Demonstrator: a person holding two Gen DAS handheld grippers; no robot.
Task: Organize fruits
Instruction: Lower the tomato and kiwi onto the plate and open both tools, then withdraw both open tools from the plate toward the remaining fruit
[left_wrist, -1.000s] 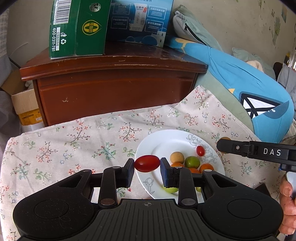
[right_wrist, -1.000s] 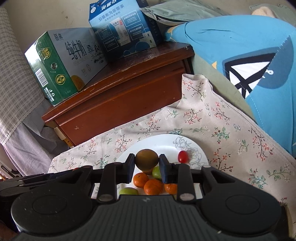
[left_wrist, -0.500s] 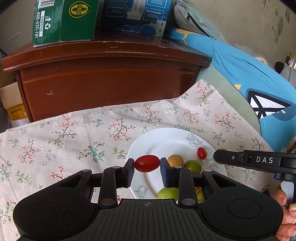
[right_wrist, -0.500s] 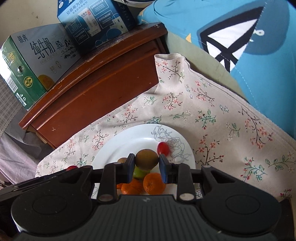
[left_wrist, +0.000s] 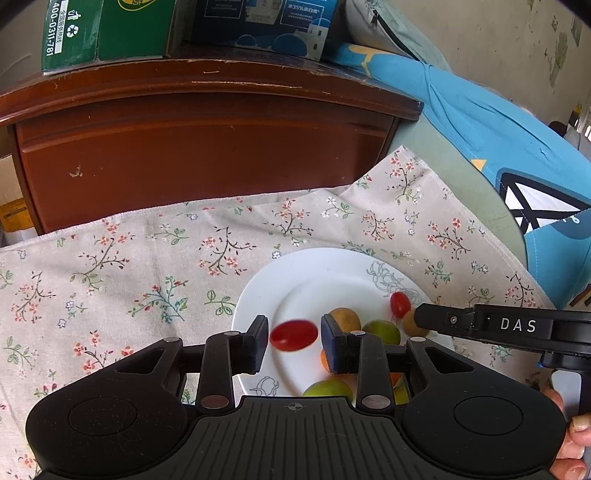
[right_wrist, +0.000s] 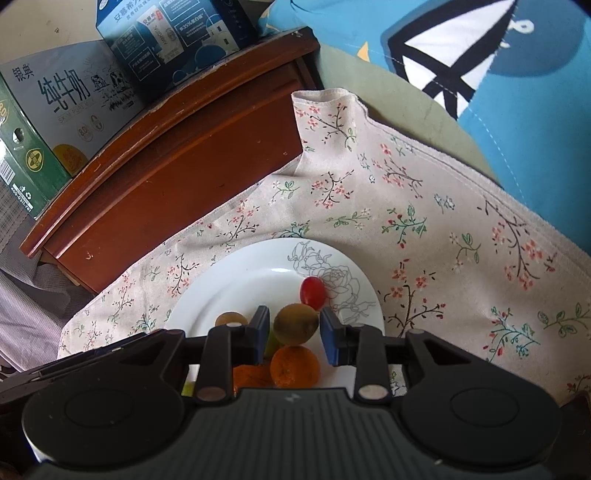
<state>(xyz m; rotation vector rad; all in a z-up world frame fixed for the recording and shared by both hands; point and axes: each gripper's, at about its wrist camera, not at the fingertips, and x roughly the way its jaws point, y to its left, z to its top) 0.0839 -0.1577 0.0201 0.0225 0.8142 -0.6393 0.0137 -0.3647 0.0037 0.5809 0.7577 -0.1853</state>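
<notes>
My left claw (left_wrist: 294, 340) has just been opening; the glossy red oval tomato (left_wrist: 293, 335) sits loose between its pads. My right claw (right_wrist: 294, 329) has also just parted around a dull brown-green round fruit (right_wrist: 295, 324) over the white plate (right_wrist: 236, 280).

Black gripper (left_wrist: 294, 341), blue-padded fingers (left_wrist: 334, 343), white "DAS" lettering.

Your black left gripper (left_wrist: 294, 341) tilts downward, its jaws just opened, with gaps either side of what sits between them. Your black right gripper (right_wrist: 294, 331) at 3 o'clock likewise, jaws just parted.
</notes>
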